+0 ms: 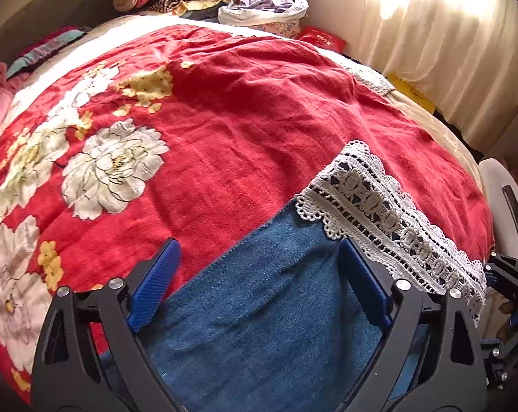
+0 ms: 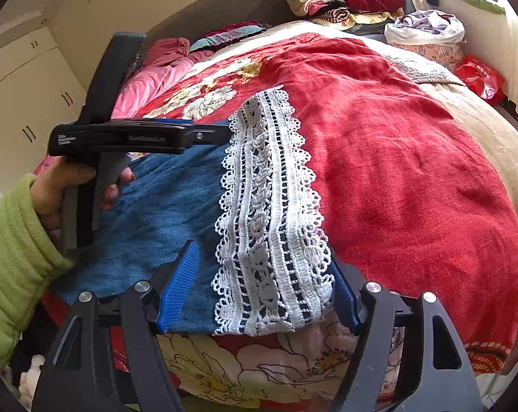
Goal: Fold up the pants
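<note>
Blue denim pants (image 1: 265, 312) with a white lace hem (image 1: 389, 216) lie on a red floral blanket (image 1: 224, 120) on a bed. My left gripper (image 1: 259, 274) is open, its blue fingers (image 1: 156, 285) astride the denim, close above it. In the right wrist view the pants (image 2: 162, 213) lie near the bed's front edge, lace hem (image 2: 269, 213) to the right. My right gripper (image 2: 262, 288) is open, its fingers either side of the lace end. The left gripper (image 2: 224, 134) appears there held by a hand in a green sleeve, over the far side of the denim.
Stacks of folded clothes (image 2: 355, 0) and a white bag of clothes (image 2: 427, 27) sit at the head of the bed. A pink quilt (image 2: 156, 75) lies at the far left. A red packet (image 2: 482, 75) lies at the right. Cream curtains (image 1: 430, 51) hang beside the bed.
</note>
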Motion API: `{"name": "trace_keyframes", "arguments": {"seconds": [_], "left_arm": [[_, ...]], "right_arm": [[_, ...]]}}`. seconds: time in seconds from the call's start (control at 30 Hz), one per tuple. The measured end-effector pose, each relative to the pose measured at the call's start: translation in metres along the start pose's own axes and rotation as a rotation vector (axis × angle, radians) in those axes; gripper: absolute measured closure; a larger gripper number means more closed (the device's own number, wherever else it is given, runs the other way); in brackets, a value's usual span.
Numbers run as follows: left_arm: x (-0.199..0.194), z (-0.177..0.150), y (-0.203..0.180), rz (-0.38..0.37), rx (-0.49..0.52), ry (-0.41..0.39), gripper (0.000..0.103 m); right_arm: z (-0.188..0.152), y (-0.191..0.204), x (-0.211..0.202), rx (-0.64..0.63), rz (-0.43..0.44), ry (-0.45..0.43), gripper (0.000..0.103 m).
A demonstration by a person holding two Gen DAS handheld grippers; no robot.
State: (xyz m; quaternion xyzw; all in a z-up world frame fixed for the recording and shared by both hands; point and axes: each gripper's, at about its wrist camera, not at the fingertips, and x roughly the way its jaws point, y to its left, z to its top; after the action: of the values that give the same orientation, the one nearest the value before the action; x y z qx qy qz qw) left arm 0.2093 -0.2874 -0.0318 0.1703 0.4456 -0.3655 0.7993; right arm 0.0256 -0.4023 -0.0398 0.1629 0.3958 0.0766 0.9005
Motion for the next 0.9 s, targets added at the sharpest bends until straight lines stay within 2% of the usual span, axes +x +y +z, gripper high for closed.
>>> {"name": "trace_keyframes", "arguments": {"seconds": [0.03, 0.07, 0.23, 0.27, 0.33, 0.4, 0.47, 0.5, 0.57, 0.73, 0.9], "left_arm": [[0.002, -0.001, 0.0, -0.032, -0.007, 0.0, 0.03], [0.003, -0.002, 0.001, -0.064, -0.019, -0.001, 0.035], [0.003, -0.005, -0.003, -0.09, -0.022, -0.003, 0.054], [0.004, -0.006, -0.005, -0.088, -0.02, -0.002, 0.056], [0.006, -0.006, -0.008, -0.053, -0.011, 0.018, 0.067], [0.007, -0.004, -0.008, -0.039, -0.011, 0.039, 0.073], [0.004, -0.003, -0.009, -0.04, -0.004, 0.044, 0.085], [0.001, -0.003, -0.01, -0.056, -0.007, 0.041, 0.092], [-0.004, -0.006, -0.009, -0.067, -0.021, 0.023, 0.094], [-0.028, -0.018, 0.011, -0.162, -0.143, -0.05, 0.099], [-0.07, -0.041, 0.044, -0.195, -0.242, -0.143, 0.099]], "right_arm": [[0.0, 0.001, -0.001, -0.008, -0.005, 0.0, 0.048], [0.001, 0.002, -0.002, -0.01, -0.006, -0.001, 0.051], [0.005, -0.003, 0.006, 0.011, 0.026, 0.008, 0.051], [0.004, -0.002, 0.009, 0.007, 0.02, 0.009, 0.05], [0.004, 0.001, 0.015, -0.011, 0.006, 0.007, 0.051], [0.006, 0.007, 0.016, -0.045, -0.008, 0.016, 0.06], [0.009, 0.013, 0.013, -0.067, 0.009, 0.017, 0.076], [0.011, 0.016, 0.011, -0.075, 0.027, 0.016, 0.079], [0.014, 0.028, 0.004, -0.105, 0.04, -0.01, 0.079], [0.024, 0.071, -0.007, -0.2, 0.099, -0.049, 0.079], [0.028, 0.125, -0.007, -0.324, 0.164, -0.059, 0.079]]}}
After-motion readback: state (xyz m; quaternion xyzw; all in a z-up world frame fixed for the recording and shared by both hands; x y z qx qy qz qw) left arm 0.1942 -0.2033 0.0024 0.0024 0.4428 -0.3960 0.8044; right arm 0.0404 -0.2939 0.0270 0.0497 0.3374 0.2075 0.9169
